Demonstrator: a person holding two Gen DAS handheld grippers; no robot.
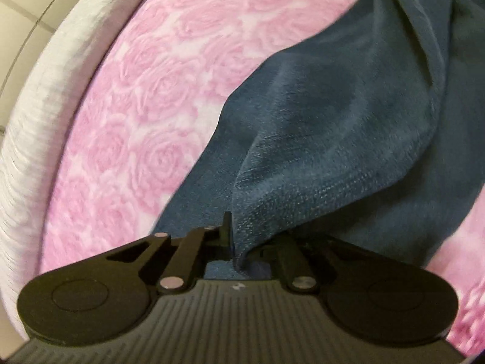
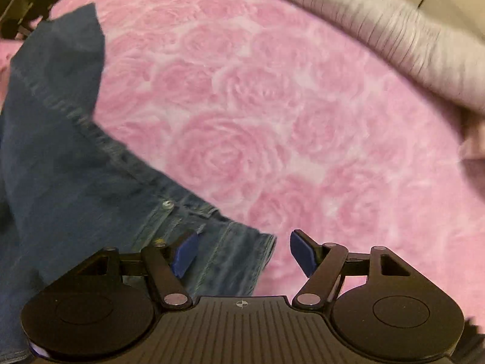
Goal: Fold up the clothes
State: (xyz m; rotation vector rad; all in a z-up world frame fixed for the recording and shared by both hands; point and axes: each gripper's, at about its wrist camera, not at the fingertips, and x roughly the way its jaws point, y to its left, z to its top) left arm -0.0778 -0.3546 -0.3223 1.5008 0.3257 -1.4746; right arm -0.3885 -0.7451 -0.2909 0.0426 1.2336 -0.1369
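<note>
A pair of dark blue jeans [image 1: 333,127] hangs in folds over a pink rose-patterned blanket [image 1: 145,97]. My left gripper [image 1: 235,236] is shut on a fold of the jeans, and the cloth drapes over its right finger. In the right wrist view the jeans [image 2: 60,151] lie at the left, with a metal button [image 2: 167,203] and the waistband end [image 2: 242,251] showing. My right gripper [image 2: 242,251] is open, its blue pads [image 2: 185,253] on either side of the waistband corner, just above it.
The pink blanket [image 2: 288,121] covers a bed. A white ribbed cover [image 1: 39,106] runs along its edge, also in the right wrist view [image 2: 409,45]. Beige floor tiles [image 1: 18,15] lie beyond. Dark objects [image 2: 27,6] sit at the far left corner.
</note>
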